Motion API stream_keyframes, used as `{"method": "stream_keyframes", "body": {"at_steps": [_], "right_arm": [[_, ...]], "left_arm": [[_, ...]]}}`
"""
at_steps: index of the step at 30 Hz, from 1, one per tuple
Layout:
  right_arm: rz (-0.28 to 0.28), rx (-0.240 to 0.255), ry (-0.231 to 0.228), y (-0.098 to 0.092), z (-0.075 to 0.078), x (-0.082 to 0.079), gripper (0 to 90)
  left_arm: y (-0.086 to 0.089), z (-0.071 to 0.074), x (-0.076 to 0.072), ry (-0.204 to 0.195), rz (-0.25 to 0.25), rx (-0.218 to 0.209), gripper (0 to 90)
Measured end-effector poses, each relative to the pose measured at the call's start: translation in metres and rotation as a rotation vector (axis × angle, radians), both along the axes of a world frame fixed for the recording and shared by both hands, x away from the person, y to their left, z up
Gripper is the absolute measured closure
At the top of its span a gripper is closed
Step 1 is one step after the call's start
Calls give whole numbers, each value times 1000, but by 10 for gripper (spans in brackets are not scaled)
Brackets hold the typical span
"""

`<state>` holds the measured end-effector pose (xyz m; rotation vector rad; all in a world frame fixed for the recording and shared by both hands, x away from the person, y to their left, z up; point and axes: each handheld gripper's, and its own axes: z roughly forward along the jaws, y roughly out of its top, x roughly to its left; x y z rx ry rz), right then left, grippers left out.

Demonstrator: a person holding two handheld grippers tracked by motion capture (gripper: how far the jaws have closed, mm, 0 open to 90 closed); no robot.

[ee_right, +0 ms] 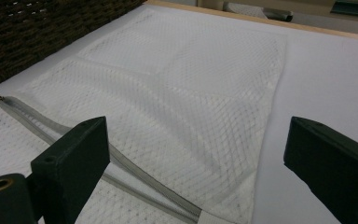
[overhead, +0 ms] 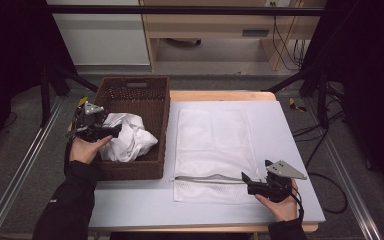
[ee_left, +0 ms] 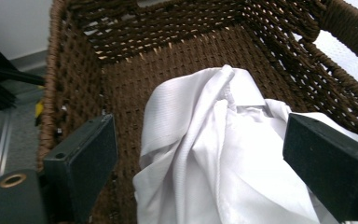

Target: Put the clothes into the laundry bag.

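Observation:
A crumpled white garment (overhead: 127, 136) (ee_left: 214, 154) lies inside a dark brown wicker basket (overhead: 152, 95) (ee_left: 135, 70) at the table's left. My left gripper (overhead: 111, 131) (ee_left: 200, 163) hangs open over the basket's left rim, its jaws spread to either side of the cloth without closing on it. A flat white mesh laundry bag (overhead: 214, 150) (ee_right: 186, 84) lies on the pale table, its grey zipper (overhead: 207, 179) (ee_right: 121, 161) running near the front edge. My right gripper (overhead: 247, 181) (ee_right: 196, 172) stands open just above the bag's front right corner, by the zipper's end.
The pale table top (overhead: 285, 145) has bare room to the right of the bag and along the front edge. A wooden rim (overhead: 220, 95) borders the far side. Black frame legs and cables (overhead: 325, 130) stand on the floor to the right.

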<state>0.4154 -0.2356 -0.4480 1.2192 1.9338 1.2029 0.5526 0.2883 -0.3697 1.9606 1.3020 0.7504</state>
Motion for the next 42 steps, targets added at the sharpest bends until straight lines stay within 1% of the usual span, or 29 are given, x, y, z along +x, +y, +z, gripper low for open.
{"method": "stream_keyframes", "body": {"at_steps": [1,3,4,6,7,10,11,12,13,16,18,19,21,23,26,28,31,32,33,36,38,41,42], "right_arm": [[3,-2,0,0,0,0,70],[1,-2,0,0,0,0,70],[1,-1,1,0,0,0,70],[4,-2,4,0,0,0,70],[4,-2,3,0,-1,1,69],[6,-2,13,0,-2,1,66],[7,-2,15,0,-2,1,65],[8,-3,18,-1,-2,2,64],[8,-2,20,-1,-2,2,64],[12,-3,32,-1,-4,3,63],[16,-8,38,-1,-5,4,62],[17,-7,40,0,-5,4,62],[17,-9,46,0,-6,4,62],[17,-2,54,-1,-7,6,62],[15,-6,64,-1,-9,7,61],[16,-9,69,-1,-10,7,62],[16,-14,71,0,-10,8,64],[18,-14,77,0,-11,8,65],[17,-20,76,-1,-11,8,65],[22,-15,82,0,-12,8,69],[27,-14,79,0,-11,8,75],[32,-14,78,0,-11,8,80],[35,-13,78,0,-11,8,84]], "left_arm": [[-1,-1,2,14,4,9,95],[-2,-4,5,28,6,23,80],[-3,-5,6,28,7,29,75],[-4,-10,11,41,10,72,74],[-4,-13,12,52,13,83,71],[-1,-23,17,98,21,69,56],[0,-27,17,120,27,75,54],[0,-29,17,133,26,88,55],[0,-30,18,149,18,91,55],[-1,-34,19,185,5,82,49],[-3,-38,21,206,12,103,43],[-5,-40,22,217,12,121,42],[-8,-42,22,224,1,147,40],[-8,-44,22,240,-7,136,42],[-9,-50,24,279,-12,131,34],[-10,-54,27,318,-24,124,29],[-12,-59,29,359,-39,137,11],[-13,-60,29,364,-39,136,8],[-14,-61,30,383,-46,146,9],[-18,-64,32,427,-61,167,13],[-19,-64,33,449,-73,169,57],[-20,-64,34,472,-84,151,137],[-20,-62,34,487,-85,140,174]]}}
